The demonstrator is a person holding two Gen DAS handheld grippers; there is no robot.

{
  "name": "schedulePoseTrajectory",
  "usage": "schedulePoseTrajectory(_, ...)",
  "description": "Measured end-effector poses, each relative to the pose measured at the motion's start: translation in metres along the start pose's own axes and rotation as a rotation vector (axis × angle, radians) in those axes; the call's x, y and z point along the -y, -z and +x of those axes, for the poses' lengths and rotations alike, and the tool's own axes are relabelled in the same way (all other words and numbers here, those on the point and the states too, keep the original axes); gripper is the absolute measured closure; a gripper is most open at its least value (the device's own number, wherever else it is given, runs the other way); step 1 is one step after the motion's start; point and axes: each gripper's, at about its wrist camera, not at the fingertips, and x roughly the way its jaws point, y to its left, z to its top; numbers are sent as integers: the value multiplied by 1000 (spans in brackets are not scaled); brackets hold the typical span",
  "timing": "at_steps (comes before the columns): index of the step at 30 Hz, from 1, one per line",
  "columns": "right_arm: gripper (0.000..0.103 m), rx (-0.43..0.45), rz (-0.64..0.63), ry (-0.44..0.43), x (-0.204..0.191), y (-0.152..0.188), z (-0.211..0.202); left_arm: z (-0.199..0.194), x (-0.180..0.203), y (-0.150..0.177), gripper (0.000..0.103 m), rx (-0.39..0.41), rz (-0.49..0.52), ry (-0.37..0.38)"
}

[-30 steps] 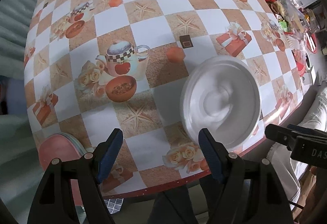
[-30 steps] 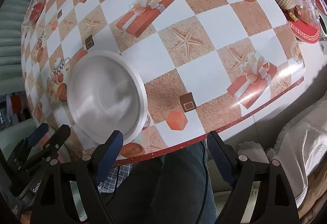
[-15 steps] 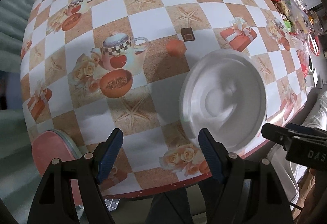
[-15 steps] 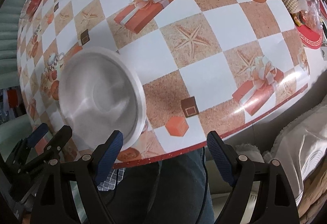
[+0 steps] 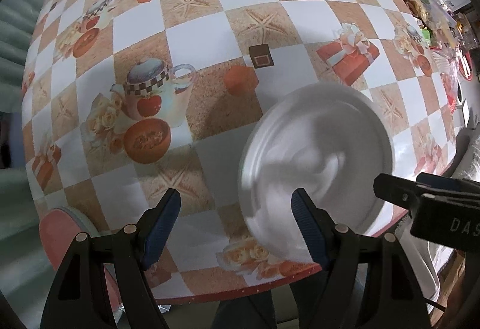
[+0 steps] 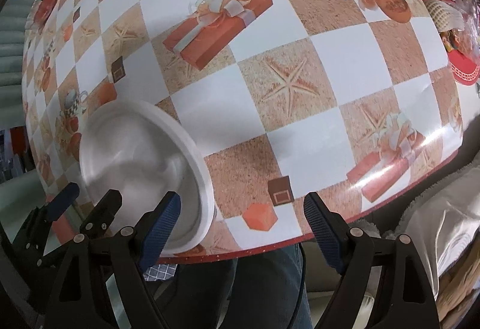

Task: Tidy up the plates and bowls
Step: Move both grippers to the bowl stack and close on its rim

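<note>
Left gripper (image 5: 235, 216) hovers with jaws spread wide and empty above a checkered counter (image 5: 195, 29); a white bowl (image 5: 318, 161) sits near the counter's front edge between both tools; right gripper (image 6: 241, 216) likewise gapes wide, holding nothing.

Only readable text: white letters "DAS" on black body of right gripper (image 5: 444, 197), cut off by frame edge (rest of word out of view). Packaging far right too blurred.
</note>
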Motion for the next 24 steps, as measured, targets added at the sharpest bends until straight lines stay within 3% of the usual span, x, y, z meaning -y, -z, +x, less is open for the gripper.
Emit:
schedulePoseTrajectory(8, 18, -21, -4, 0, 4, -7, 7, 22, 0, -4, 24, -20, -8, -17)
schedulePoseTrajectory(24, 16, -47, -57, 51, -28, -7, 35, 51, 3, -21, 22, -29, 0, -20)
